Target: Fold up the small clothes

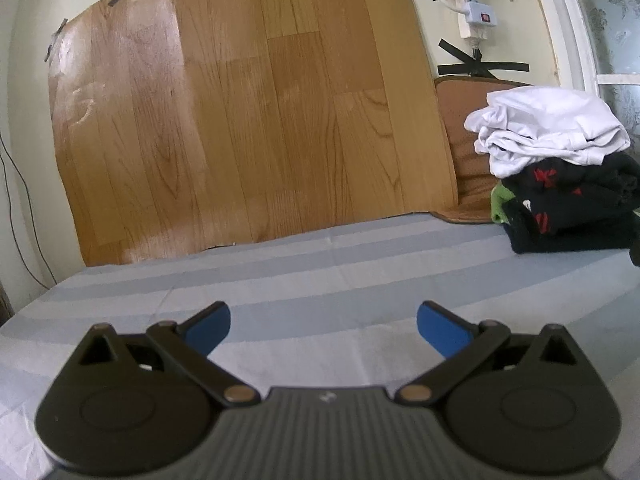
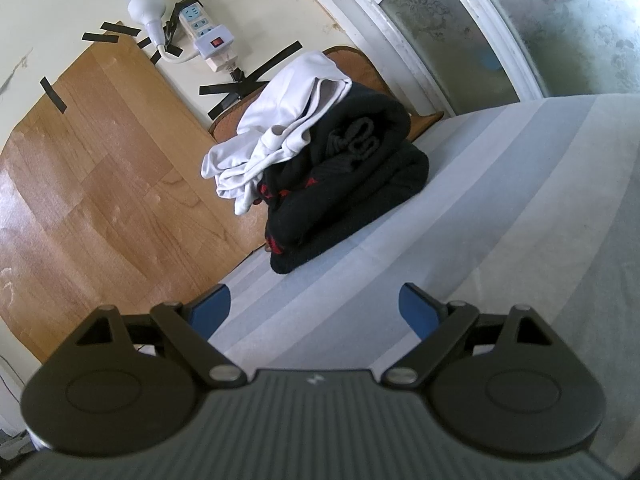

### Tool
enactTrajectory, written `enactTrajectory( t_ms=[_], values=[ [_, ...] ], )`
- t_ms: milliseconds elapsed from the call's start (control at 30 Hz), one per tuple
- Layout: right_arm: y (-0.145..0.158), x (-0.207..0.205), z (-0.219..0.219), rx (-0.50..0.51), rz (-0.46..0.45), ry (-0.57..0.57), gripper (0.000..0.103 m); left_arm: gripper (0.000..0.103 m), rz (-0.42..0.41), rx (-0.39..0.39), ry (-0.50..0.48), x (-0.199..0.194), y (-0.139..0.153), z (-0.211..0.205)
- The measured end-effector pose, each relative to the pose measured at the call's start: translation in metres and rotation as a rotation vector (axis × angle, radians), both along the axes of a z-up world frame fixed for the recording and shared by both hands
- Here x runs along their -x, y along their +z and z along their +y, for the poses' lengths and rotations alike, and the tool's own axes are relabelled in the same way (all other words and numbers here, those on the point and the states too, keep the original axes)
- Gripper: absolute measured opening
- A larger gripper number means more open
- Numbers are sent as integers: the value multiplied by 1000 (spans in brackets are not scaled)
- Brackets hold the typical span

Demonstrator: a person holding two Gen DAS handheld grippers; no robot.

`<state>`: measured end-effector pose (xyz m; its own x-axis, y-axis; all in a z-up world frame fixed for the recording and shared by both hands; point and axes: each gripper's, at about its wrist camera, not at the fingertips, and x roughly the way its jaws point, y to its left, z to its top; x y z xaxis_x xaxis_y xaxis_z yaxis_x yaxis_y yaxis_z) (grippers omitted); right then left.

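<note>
A pile of clothes sits at the far edge of the striped grey-blue sheet: a white garment on top of black garments with red marks, with a bit of green cloth at the pile's left. In the right wrist view the white garment drapes over the black bundle. My left gripper is open and empty, low over the sheet, left of the pile. My right gripper is open and empty, a short way in front of the pile.
A wood-pattern sheet is taped to the wall behind the bed. A brown woven mat leans behind the pile. A power strip with a plug-in lamp hangs on the wall. A frosted window is at right.
</note>
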<state>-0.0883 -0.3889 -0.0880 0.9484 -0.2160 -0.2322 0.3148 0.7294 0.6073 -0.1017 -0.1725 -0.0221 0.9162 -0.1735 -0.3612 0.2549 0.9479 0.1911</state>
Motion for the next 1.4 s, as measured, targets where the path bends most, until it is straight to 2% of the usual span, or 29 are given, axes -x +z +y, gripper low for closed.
enactTrajectory(
  t_ms=[467, 1233, 1400],
  values=[
    [0, -1, 0, 0, 4, 2, 93, 103, 47, -9, 5, -6, -2, 0],
    [-2, -2, -1, 0, 8, 5, 93, 103, 41, -8, -19, -2, -1, -1],
    [-1, -2, -1, 0, 8, 5, 93, 103, 64, 8, -33, -2, -1, 1]
  ],
)
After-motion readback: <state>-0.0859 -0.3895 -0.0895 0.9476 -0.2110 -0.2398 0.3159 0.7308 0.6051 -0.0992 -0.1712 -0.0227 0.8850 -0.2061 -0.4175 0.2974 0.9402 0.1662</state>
